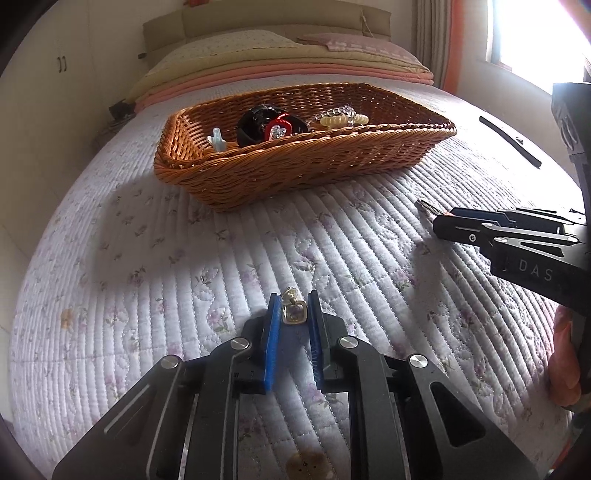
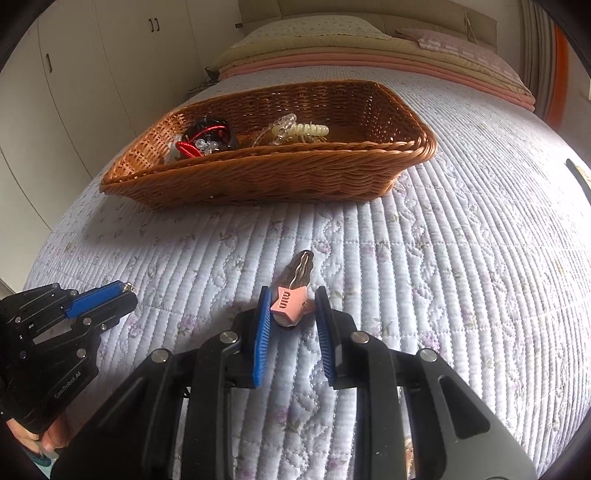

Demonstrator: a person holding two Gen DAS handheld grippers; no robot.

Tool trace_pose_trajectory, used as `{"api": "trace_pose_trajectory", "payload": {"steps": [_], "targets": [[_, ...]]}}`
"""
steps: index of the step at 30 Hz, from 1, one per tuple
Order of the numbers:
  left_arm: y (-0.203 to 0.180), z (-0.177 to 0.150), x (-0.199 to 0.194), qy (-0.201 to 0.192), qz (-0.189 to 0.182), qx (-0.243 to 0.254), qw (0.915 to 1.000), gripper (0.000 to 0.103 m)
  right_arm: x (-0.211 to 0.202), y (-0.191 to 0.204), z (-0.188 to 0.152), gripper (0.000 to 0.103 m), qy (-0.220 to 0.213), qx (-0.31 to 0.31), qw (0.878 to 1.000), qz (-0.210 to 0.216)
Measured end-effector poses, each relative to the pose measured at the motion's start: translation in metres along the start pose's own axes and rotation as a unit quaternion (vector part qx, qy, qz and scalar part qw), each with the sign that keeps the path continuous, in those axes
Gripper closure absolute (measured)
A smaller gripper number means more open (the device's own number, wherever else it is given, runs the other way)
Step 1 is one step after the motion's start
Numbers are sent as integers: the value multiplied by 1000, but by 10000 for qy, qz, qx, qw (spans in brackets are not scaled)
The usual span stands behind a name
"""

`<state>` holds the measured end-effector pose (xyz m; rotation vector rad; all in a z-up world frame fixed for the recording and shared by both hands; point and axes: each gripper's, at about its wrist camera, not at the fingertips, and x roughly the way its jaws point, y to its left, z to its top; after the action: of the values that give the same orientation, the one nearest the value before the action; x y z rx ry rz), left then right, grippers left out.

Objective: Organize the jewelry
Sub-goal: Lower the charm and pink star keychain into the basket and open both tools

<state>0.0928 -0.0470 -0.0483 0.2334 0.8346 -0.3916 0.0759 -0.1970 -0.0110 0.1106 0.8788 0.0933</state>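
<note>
A brown wicker basket [image 1: 295, 162] sits on the quilted bed and shows in the right wrist view too [image 2: 266, 177]. It holds a black and red piece [image 1: 266, 125], a cream coil hair tie [image 1: 343, 120] and clear beads. My left gripper [image 1: 293, 306] is shut on a small silver square earring [image 1: 293, 314], held just above the quilt. My right gripper [image 2: 290, 306] is closed around a pink star hair clip [image 2: 290, 301] with a metal prong pointing forward. The clip touches the left pad; a small gap shows at the right pad.
A black strip [image 1: 509, 140] lies on the quilt right of the basket. Folded pink and cream blankets with pillows [image 1: 280, 62] lie at the bed's head. White wardrobe doors [image 2: 92, 74] stand left; a bright window [image 1: 535, 33] is right.
</note>
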Motion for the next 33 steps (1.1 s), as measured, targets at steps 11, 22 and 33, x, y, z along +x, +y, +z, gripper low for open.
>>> {"api": "trace_pose_trajectory", "payload": {"steps": [11,22,33], "targets": [[3,13,-69,-1060,-381,-140,9935,91,-65,7,-7,82,-578,-183,9971,449],[13,126,-82,-1857,-484,-93,9814,90,-88,1,107,82,-1256,-242,9902,552],[62,169,49,-950,-606,-1071,9878,90,69,-34,178,82,378,737,9926,892]]}}
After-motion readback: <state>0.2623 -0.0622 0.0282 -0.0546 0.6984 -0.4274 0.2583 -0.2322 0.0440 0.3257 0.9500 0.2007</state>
